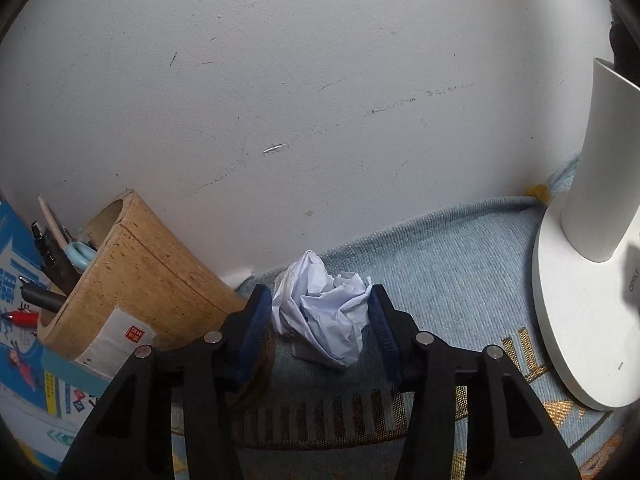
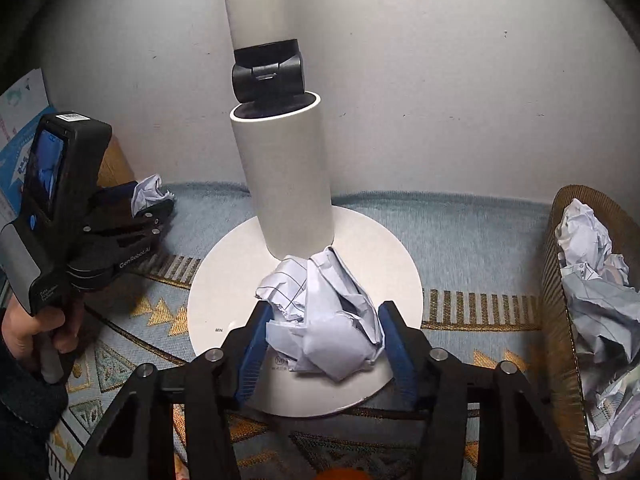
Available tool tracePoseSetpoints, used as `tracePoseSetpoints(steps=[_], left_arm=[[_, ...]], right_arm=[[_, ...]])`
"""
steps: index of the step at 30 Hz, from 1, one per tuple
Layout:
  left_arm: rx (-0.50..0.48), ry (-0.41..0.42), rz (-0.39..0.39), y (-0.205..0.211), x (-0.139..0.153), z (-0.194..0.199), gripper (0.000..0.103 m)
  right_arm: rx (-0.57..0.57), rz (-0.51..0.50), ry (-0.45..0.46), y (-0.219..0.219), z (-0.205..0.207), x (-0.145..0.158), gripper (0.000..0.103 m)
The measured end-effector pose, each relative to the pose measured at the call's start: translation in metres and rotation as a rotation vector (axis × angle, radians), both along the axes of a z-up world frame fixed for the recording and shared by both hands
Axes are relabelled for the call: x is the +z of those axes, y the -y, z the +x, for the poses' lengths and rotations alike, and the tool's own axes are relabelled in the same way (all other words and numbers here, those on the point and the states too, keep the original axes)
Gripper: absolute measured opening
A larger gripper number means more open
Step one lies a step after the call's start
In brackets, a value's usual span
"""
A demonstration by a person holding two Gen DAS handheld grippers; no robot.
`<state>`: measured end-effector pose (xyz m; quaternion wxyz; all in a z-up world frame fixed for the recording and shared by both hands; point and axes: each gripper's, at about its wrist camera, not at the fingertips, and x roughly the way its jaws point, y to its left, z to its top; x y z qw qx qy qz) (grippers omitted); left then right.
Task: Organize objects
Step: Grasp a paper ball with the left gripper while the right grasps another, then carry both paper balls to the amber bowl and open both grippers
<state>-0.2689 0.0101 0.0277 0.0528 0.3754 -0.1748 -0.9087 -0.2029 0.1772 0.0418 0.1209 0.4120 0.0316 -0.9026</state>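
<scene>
the left gripper [image 1: 320, 320] has its blue pads closed against a crumpled paper ball [image 1: 324, 312] that lies on the blue patterned cloth [image 1: 460, 264] just beside the cork pen holder [image 1: 140, 272], close to the wall. the right gripper [image 2: 322, 344] likewise clamps a second paper ball [image 2: 320, 312], this one resting on the white lamp base [image 2: 380, 248] against the lamp's column. to the right stands a wicker basket [image 2: 560, 320] already holding several crumpled sheets [image 2: 600, 280], so part of the tidying looks done; these two balls are gripped but, as far as i can tell, not yet lifted, and still have to reach the basket. both grippers point steeply down; a hand [image 2: 36, 328] holds the left one by its handle.
</scene>
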Motion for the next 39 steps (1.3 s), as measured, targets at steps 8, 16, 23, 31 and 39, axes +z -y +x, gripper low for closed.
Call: tracePoseSetpoints(steps=[8, 16, 23, 31, 39], left_arm=[[-0.111, 0.035, 0.361, 0.011, 0.05, 0.073, 0.046], [-0.216, 0.069, 0.618, -0.002, 0.063, 0.193, 0.046], [-0.21, 0.092, 0.799, -0.019, 0.008, 0.231, 0.046], [-0.226, 0.055, 0.719, -0.033, -0.008, 0.25, 0.047], [-0.233, 0.063, 0.729, -0.032, -0.011, 0.249, 0.047]], right_arm=[[-0.01, -0.063, -0.065, -0.02, 0.056, 0.047, 0.047], [-0.064, -0.088, -0.024, -0.067, 0.152, 0.04, 0.048], [-0.032, -0.083, -0.004, -0.07, 0.179, -0.005, 0.049], [-0.091, -0.15, 0.004, -0.085, 0.183, -0.01, 0.087], [-0.053, -0.034, -0.036, -0.061, 0.189, -0.009, 0.087]])
